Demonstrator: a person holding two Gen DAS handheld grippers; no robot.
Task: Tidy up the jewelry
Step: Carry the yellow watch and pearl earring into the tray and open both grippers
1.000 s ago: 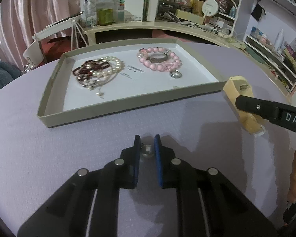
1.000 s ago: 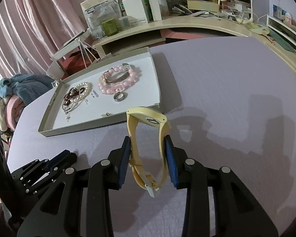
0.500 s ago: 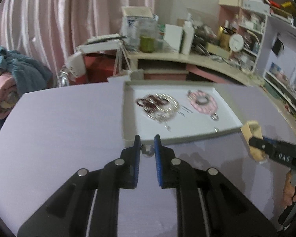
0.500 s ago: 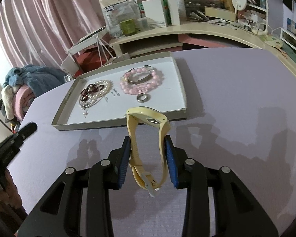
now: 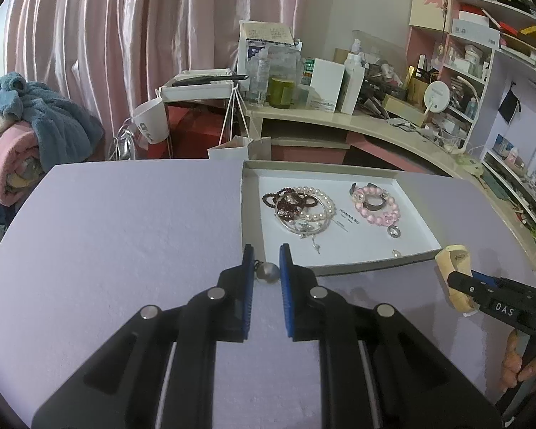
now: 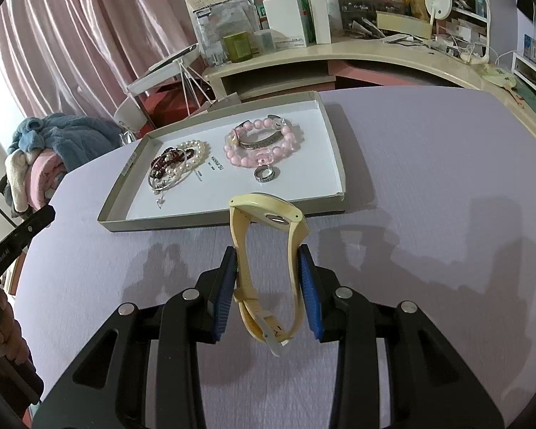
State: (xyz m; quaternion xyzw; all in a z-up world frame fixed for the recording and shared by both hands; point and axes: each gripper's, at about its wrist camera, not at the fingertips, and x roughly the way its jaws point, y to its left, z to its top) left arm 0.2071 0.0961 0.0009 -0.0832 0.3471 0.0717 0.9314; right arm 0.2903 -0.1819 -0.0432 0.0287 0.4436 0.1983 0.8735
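My left gripper (image 5: 264, 262) is shut on a small silver bead pendant (image 5: 267, 271), held above the lilac table in front of the tray's near left corner. My right gripper (image 6: 268, 268) is shut on a cream yellow wristwatch (image 6: 268, 246), held upright in front of the tray's near edge; it also shows in the left wrist view (image 5: 453, 268). The shallow white tray (image 6: 218, 221) holds a pile of pearl and dark red bracelets (image 6: 177, 164), pink bead bracelets (image 6: 264, 139) and a silver ring (image 6: 265, 173).
A cluttered curved desk (image 5: 339, 118) with boxes, bottles and a round mirror stands behind the table. Shelves (image 5: 500, 71) are at the right. A pile of towels (image 5: 35, 136) lies at the far left. The lilac table (image 5: 125, 232) spreads left of the tray.
My left gripper has lifted and drawn back to the left with the pendant, so the tray now sits right of it. My right gripper has risen slightly with the watch.
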